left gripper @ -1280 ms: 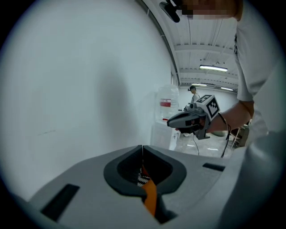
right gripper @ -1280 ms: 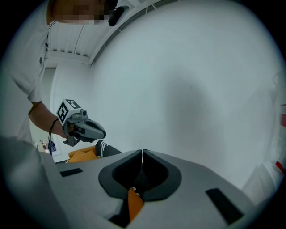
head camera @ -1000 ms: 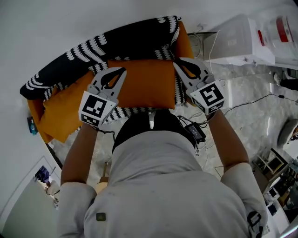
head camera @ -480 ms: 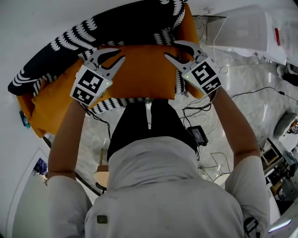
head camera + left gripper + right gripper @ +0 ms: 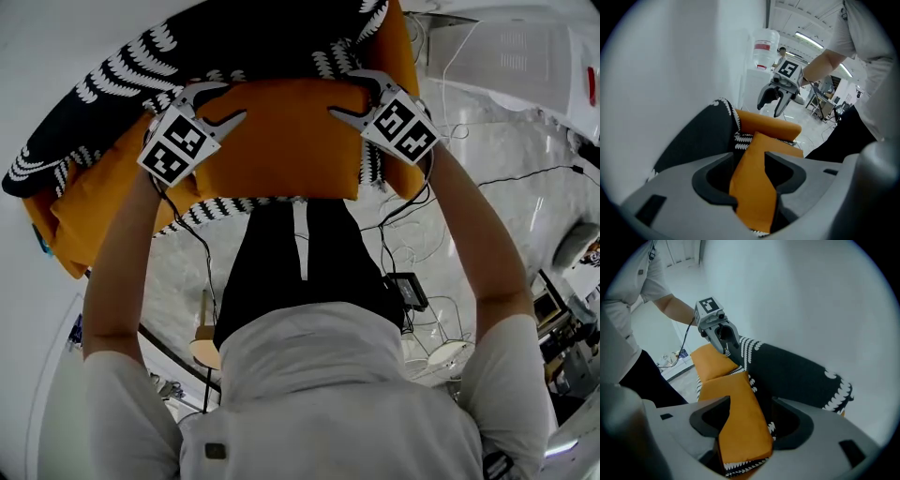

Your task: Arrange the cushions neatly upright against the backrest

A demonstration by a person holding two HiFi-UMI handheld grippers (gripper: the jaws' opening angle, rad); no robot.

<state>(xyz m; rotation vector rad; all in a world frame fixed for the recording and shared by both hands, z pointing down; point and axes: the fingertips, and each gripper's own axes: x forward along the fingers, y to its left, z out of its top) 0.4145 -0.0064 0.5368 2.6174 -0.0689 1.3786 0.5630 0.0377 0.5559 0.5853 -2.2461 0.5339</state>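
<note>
white wall [image 5: 66,56] stands behind the sofa, whose backrest [image 5: 234,42] carries a black cover with a white pattern. orange cushion [image 5: 281,141] lies lengthwise just in front of the backrest. left gripper [image 5: 225,103] is at the cushion's end nearer the backrest's left, right gripper [image 5: 342,94] at the opposite end. both sets of jaws have just been opening and now stand apart, each with a cushion corner between them, unclamped. second orange cushion [image 5: 84,211] slumps beside the first, toward the backrest's left end. pale floor [image 5: 534,216] lies in front of the backrest, with a small black box [image 5: 410,291] on it.
</note>
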